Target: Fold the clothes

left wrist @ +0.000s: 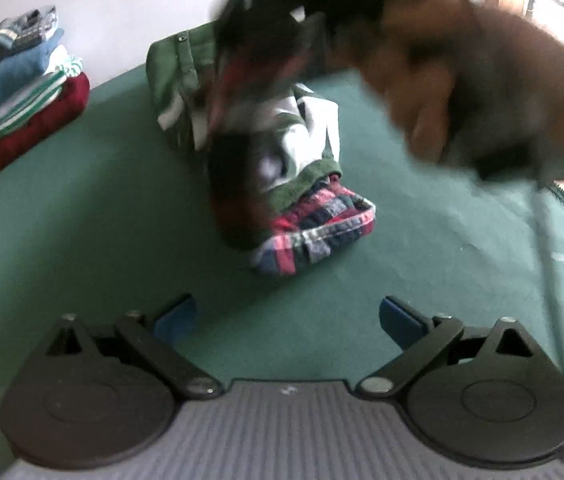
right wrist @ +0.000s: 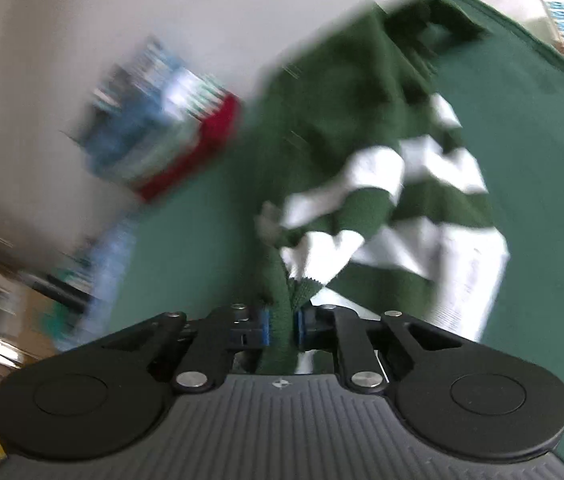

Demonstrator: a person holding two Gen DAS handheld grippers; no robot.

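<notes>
below, our right gripper point(right wrist: 282, 330) pinches the green-and-white sweater point(right wrist: 382, 184), bunched at twelve o'clock on the table point(right wrist: 185, 240); our left gripper point(left wrist: 286, 320) gapes empty. soft, floppy knit: hold hems.

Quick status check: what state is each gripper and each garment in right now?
Left gripper: open, empty, over the green cloth.
Right gripper: shut on the striped sweater, which is unfolded.
Plaid garment: crumpled, unfolded.
Stack: folded, piled.
</notes>
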